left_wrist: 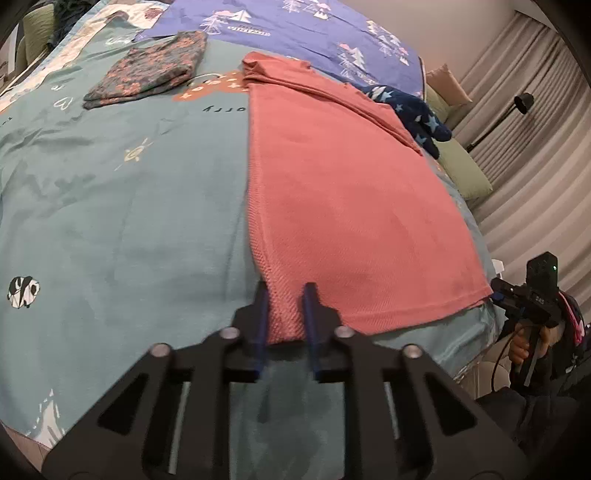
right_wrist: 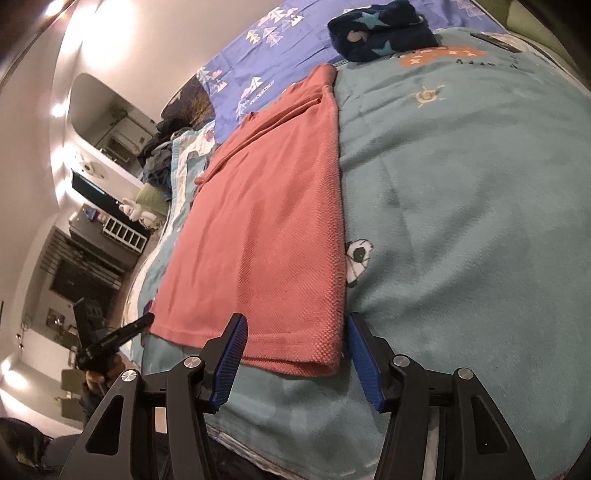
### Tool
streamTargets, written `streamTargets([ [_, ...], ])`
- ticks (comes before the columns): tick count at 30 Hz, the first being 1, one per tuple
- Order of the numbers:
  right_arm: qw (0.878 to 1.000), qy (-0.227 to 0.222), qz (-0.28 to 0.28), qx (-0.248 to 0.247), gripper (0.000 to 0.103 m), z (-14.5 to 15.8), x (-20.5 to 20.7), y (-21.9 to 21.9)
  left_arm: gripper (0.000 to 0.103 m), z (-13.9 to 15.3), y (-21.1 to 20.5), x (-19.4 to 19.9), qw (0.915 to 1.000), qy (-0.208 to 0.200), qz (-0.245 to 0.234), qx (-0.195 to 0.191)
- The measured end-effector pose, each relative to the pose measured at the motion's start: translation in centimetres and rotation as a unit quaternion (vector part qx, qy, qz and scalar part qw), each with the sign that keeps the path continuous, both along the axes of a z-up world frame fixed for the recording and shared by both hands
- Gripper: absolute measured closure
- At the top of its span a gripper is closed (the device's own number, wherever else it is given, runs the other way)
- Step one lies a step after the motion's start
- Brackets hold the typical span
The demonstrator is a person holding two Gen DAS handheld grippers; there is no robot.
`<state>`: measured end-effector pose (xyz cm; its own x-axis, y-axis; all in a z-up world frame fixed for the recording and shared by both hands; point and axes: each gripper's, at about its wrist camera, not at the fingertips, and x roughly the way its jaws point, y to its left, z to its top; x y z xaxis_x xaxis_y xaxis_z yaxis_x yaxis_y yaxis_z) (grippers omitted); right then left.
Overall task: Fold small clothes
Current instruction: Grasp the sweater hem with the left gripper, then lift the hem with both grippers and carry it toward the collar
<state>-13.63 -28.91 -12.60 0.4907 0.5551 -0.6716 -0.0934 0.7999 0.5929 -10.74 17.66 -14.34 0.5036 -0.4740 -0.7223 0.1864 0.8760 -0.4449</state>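
Left gripper (left_wrist: 286,295) clenched on near corner of coral waffle-knit garment (left_wrist: 332,203); pinched edge partly hidden. Right gripper (right_wrist: 295,328) released, straddling the opposite corner.

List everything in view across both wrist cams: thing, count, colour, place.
shirt: 1, salmon pink, lengthwise on the bed, near hem at both claws
floral garment: 1, grey with pink print, folded, far left of the shirt
star-print garment: 1, navy, folded, beyond the shirt's far end
bedcover: 1, teal with cartoon prints, under it all
purple sheet: 1, tree print, far end of the bed
curtain: 1, beige, beside the bed
floor lamp: 1, black, by the curtain
left claw: 1, black with blue pads, shut on the shirt's near corner
right claw: 1, same colours, open astride the other near corner
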Motion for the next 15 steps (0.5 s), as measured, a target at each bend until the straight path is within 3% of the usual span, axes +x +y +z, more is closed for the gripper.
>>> streamTargets([
  [2, 1.000, 0.011, 0.009, 0.008, 0.073, -0.3, 0.4, 0.3, 0.092, 0.3, -0.3, -0.3, 1.0000, -0.006, -0.001, 0.001],
  [3, 1.000, 0.021, 0.010, 0.013, 0.094, -0.7, 0.6, 0.3, 0.092, 0.4, -0.5, -0.2, 1.0000, -0.009, -0.002, -0.001],
  [5, 0.999, 0.035, 0.005, 0.036, 0.096, -1.2, 0.9, 0.2, 0.094, 0.7, -0.6, -0.3, 0.9999, -0.012, 0.003, 0.001],
  [8, 0.997, 0.019, -0.006, 0.068, 0.097, -0.4, 0.8, -0.5, 0.094, 1.5, 0.1, -0.3, 0.9996, -0.022, 0.017, -0.011],
  [15, 0.993, -0.033, -0.001, 0.110, 0.097, 3.0, 1.6, -0.9, 0.094, 6.1, 0.7, -0.5, 0.9946, -0.097, 0.019, -0.031],
])
